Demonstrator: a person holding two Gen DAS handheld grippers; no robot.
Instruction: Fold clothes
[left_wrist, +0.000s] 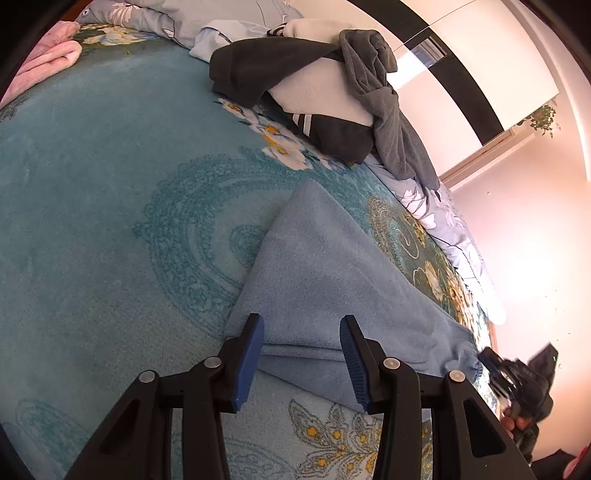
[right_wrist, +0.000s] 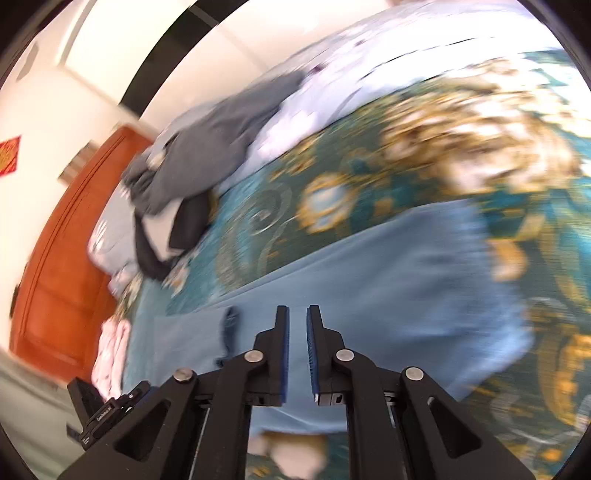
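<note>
A light blue garment (left_wrist: 325, 266) lies folded flat on the teal patterned bedspread (left_wrist: 92, 184). My left gripper (left_wrist: 301, 332) hovers over its near folded edge with the jaws well apart; the cloth lies below and between them, not pinched. At the bed's right edge the right gripper (left_wrist: 493, 363) appears blurred, held by a hand (left_wrist: 517, 421). In the right wrist view, which is blurred, the right gripper (right_wrist: 297, 321) stands over the same blue garment (right_wrist: 388, 277) with only a narrow gap between its pads and nothing in that gap.
A pile of dark grey and white clothes (left_wrist: 314, 85) lies at the far side of the bed, also visible as the heap (right_wrist: 184, 177). A pink garment (left_wrist: 48, 62) sits at the far left corner. An orange door (right_wrist: 66, 258) stands beyond the bed.
</note>
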